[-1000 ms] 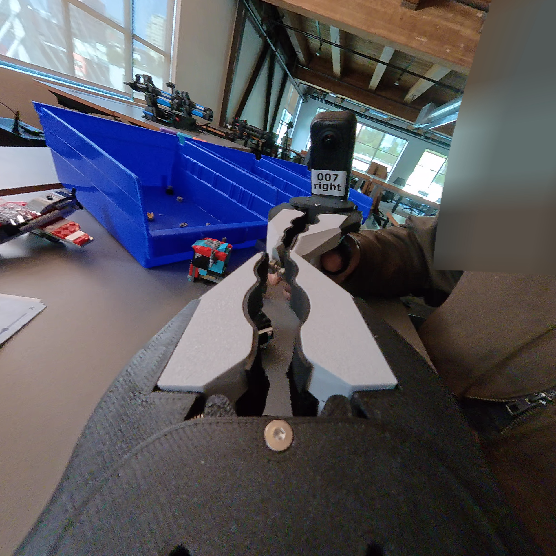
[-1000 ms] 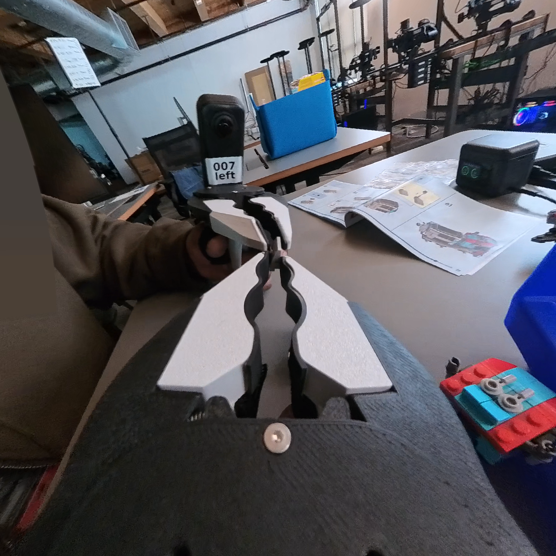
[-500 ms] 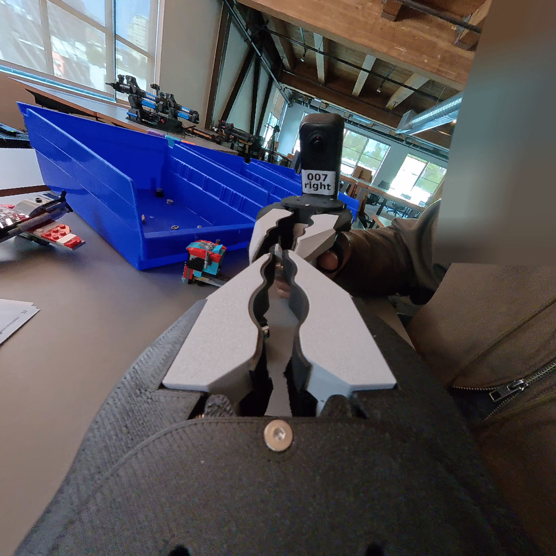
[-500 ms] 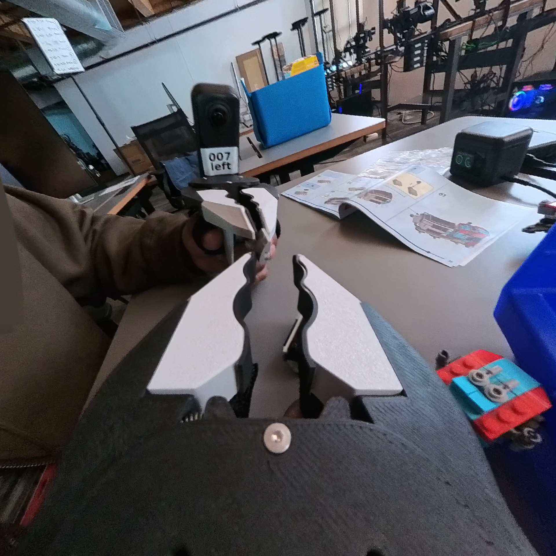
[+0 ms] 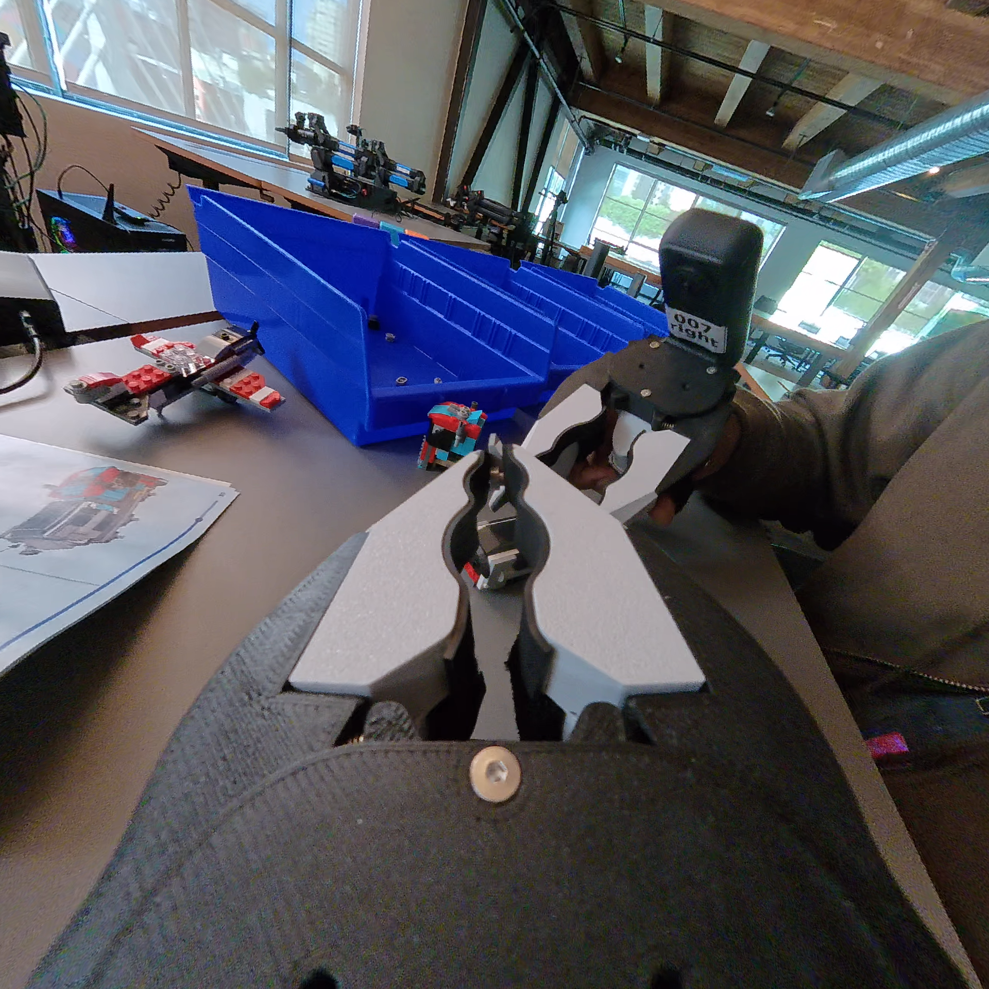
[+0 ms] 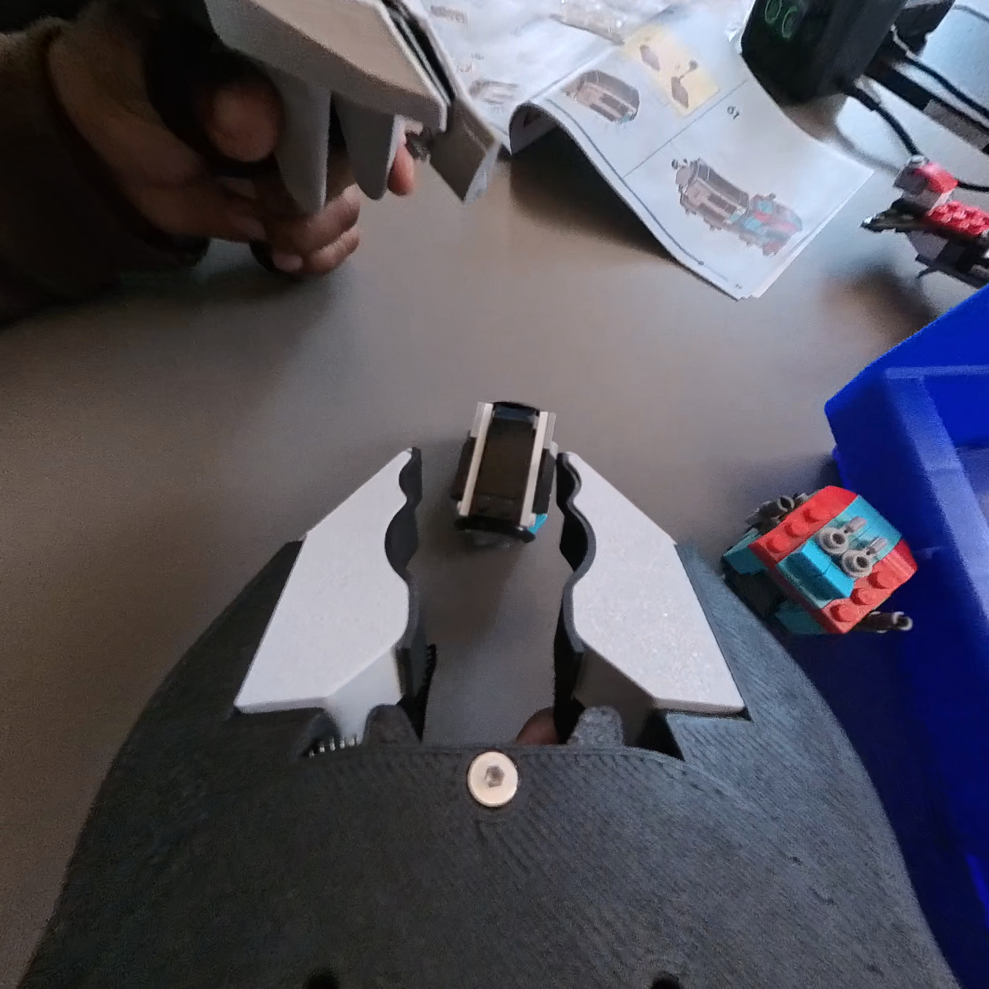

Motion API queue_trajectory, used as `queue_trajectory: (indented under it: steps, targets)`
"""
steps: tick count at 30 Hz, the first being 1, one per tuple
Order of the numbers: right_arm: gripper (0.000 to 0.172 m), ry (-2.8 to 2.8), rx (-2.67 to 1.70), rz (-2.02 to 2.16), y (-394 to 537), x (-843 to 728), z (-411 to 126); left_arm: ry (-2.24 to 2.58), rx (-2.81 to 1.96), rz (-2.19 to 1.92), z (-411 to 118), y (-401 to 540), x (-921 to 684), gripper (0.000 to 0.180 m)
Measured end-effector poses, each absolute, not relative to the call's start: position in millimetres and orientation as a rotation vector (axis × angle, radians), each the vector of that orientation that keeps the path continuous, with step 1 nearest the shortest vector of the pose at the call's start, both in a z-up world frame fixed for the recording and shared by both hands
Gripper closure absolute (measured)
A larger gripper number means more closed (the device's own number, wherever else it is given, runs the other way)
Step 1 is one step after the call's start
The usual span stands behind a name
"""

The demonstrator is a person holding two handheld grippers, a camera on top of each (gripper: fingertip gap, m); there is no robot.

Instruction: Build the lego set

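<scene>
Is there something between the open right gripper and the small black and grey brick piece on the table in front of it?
Nothing visible does. The black and grey brick piece stands on the bare table between the spread fingertips of the right gripper, nearer the right-hand finger. The red and teal brick block lies off to the side.

Light: daylight from windows [image 5: 160, 59] at 11 o'clock | wide-angle edge bending | right wrist view motion-blurred, dimmer.

Loft-style robotics workshop: exposed timber beams [image 5: 749, 80], steel duct [image 5: 899, 144], equipment-laden workbenches [image 5: 278, 176], big windows [image 5: 160, 53].
</scene>
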State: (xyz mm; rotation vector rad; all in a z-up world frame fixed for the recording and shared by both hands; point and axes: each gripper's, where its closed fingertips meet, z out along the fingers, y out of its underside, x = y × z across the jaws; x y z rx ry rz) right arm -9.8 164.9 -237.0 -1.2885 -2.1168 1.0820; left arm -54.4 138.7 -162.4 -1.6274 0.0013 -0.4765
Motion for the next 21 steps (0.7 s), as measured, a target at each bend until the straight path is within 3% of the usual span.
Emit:
queue_trajectory:
  steps: [5, 10, 21]
  targets:
    - [0.112, -2.140, -1.288, 0.958, 168.2, -11.0, -251.6, -0.010, -1.619, -0.469, -159.3, 133.2, -57.6, 0.176]
    - [0.127, -2.164, -1.274, 0.941, 168.9, -13.5, -258.8, -0.013, -1.619, -0.467, -158.5, 132.2, -59.5, 0.175]
    - [0.125, -2.377, -0.967, 0.914, 171.5, 2.4, -256.5, -0.007, -1.603, -0.532, -155.9, 131.3, -53.9, 0.175]
